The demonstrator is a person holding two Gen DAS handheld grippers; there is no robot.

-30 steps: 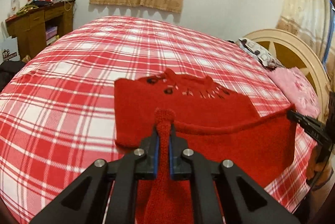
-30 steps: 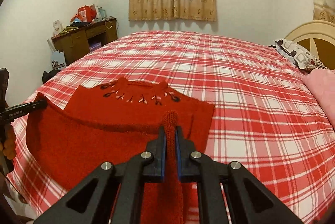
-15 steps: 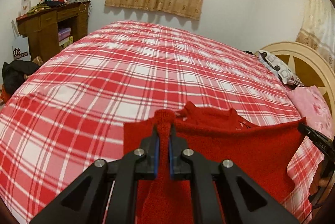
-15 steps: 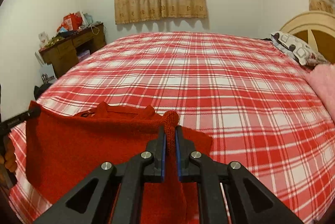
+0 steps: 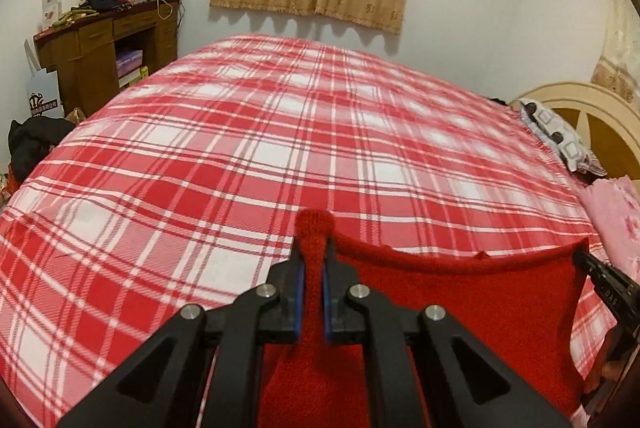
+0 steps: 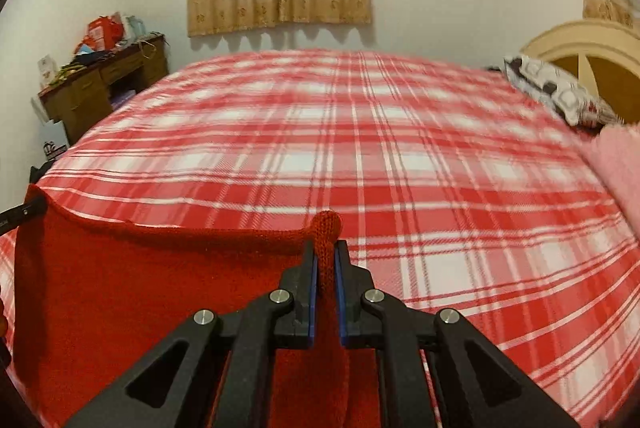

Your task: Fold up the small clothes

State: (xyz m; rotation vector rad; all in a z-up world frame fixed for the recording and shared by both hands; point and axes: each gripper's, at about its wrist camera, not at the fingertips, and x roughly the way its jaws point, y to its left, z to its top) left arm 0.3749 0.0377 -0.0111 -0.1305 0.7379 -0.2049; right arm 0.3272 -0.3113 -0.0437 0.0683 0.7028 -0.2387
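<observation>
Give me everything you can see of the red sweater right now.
The red sweater is a plain, fuzzy knit. It hangs like a sheet stretched between both grippers, its top edge sagging slightly between them. The left gripper pinches one upper corner, a nub of knit poking up past the fingers; the right gripper pinches the other corner the same way. It is held over the near edge of the plaid bedspread. Its lower part is out of view, so I cannot tell whether it touches the bed.
</observation>
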